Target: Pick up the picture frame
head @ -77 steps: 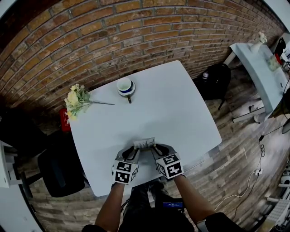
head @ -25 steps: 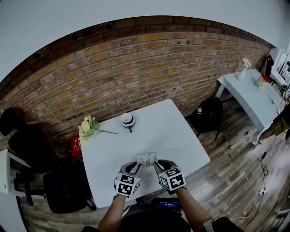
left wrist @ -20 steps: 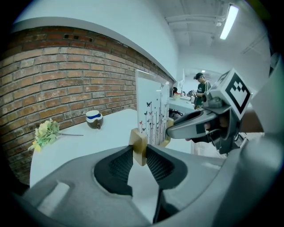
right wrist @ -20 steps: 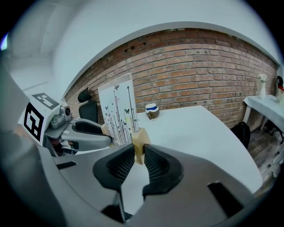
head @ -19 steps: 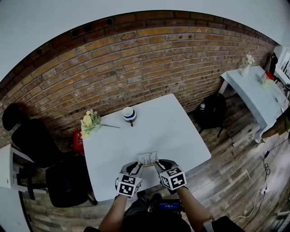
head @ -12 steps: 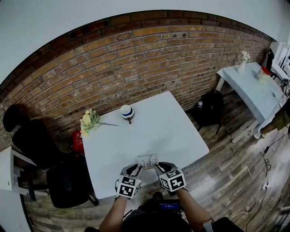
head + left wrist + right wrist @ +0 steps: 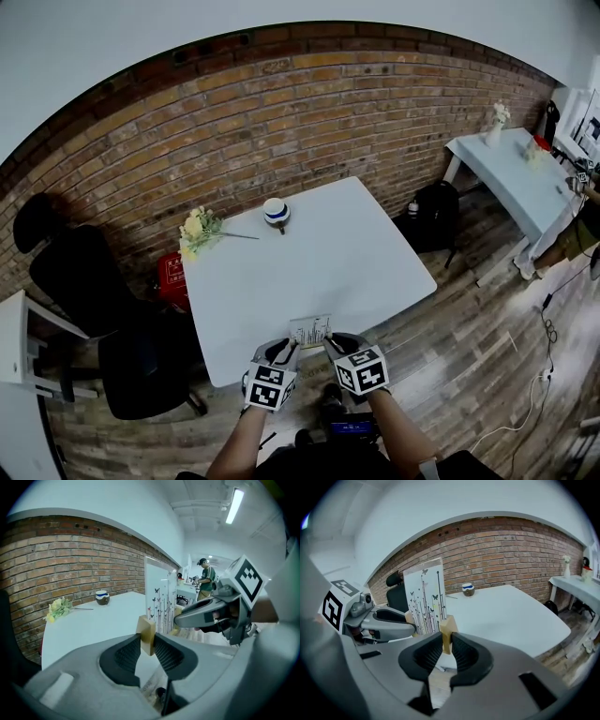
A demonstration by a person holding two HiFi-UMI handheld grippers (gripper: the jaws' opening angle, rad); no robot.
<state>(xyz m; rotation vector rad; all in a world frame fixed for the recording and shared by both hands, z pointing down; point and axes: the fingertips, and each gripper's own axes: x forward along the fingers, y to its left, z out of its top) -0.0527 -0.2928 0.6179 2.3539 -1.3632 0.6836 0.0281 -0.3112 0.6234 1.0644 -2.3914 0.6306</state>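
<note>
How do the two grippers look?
The left gripper and right gripper have grey bodies and curved black jaws with ribbed pads. Each carries a white cube with black square markers. Forearms show no sleeves. The right jaws are closing on the foot of the frame.

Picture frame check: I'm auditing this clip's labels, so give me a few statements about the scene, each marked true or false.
1. The left gripper is clamped on the picture frame. True.
2. The picture frame lies flat on the table. False: it is upright, at the table's near edge.
3. The cup has a blue band. True.
4. The flowers stand in the cup. False: they lie on the table, apart from the cup.
</note>
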